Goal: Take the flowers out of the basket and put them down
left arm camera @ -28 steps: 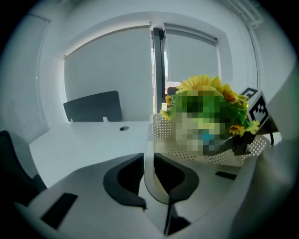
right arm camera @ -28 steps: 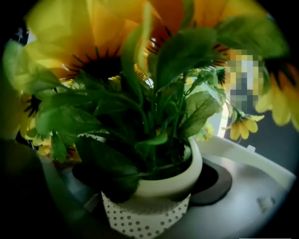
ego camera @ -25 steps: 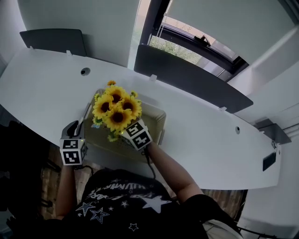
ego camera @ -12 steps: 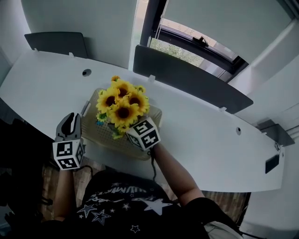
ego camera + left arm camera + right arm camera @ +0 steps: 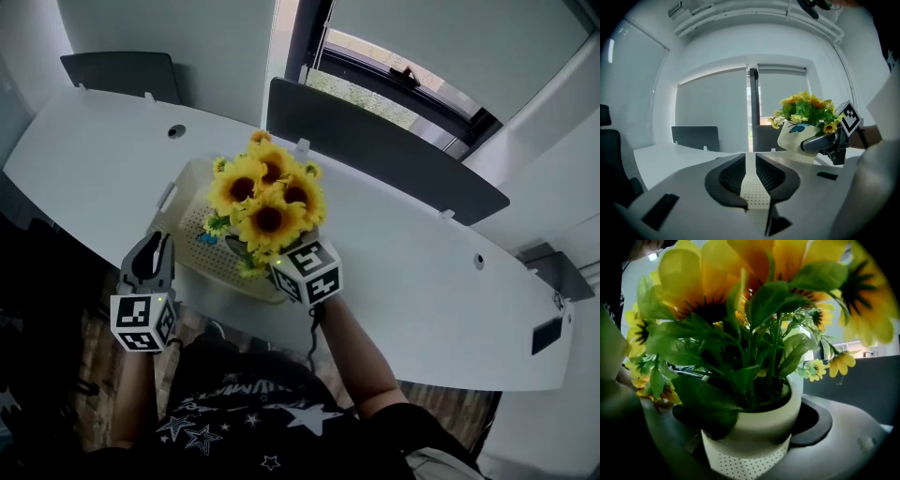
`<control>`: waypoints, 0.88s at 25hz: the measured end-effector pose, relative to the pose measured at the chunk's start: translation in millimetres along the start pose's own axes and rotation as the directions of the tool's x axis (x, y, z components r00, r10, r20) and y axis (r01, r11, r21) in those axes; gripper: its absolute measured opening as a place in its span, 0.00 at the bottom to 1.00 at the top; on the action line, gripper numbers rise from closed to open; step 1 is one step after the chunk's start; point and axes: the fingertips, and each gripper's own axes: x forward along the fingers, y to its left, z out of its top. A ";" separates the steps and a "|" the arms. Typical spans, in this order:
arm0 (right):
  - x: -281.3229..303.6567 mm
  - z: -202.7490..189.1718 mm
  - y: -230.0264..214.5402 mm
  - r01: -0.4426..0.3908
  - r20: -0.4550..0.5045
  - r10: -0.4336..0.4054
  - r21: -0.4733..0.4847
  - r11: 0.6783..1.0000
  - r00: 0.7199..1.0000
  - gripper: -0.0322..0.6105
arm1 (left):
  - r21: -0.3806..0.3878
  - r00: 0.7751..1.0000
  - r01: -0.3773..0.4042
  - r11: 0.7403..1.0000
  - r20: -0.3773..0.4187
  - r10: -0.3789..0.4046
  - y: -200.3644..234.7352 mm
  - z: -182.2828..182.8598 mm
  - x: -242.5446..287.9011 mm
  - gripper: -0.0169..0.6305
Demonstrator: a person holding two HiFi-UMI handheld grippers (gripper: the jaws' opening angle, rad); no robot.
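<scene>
Sunflowers in a cream pot are clamped in the right tongs. The two black pads press the pot's rounded sides from left and right, and green leaves and yellow heads fill that gripper's view above them. The left gripper view shows the pot tilted, with a blue butterfly printed on its side. It is held above the perforated cream basket; whether its base touches the basket I cannot tell. In the head view the bouquet covers the basket's right half, over the corner closest to the person, and the right tongs' marker cube sits just at the desk's near edge.

The left tongs are narrow: the pads stand a small gap apart and grip nothing. They point forward just beside the basket's near left corner, at the desk's near edge, and whether they touch the basket is unclear. Their own marker cube hangs off the desk, toward the person.

The basket lies on the white desk close to its near edge, left of the middle. A round cable hole sits toward the far left corner. Dark partition panels stand along the far edge, with a window behind them. The person's bare right forearm reaches in from below, above a black shirt with white stars.
</scene>
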 end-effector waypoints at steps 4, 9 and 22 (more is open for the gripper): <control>-20.9 -0.6 0.9 0.042 0.009 -0.042 -0.015 0.999 0.999 0.87 | -0.005 0.999 0.040 0.999 0.025 -0.040 -12.3 3.9 -6.4 0.10; -41.5 -3.6 10.4 0.104 0.024 -0.104 0.005 0.995 0.994 0.87 | -0.015 0.994 0.099 0.995 0.048 -0.098 -19.5 6.5 -16.9 0.05; -117.0 -19.7 48.9 0.357 0.054 -0.364 0.102 0.928 0.930 0.87 | 0.012 0.955 0.293 0.956 0.048 -0.293 -32.9 -6.8 -70.8 0.05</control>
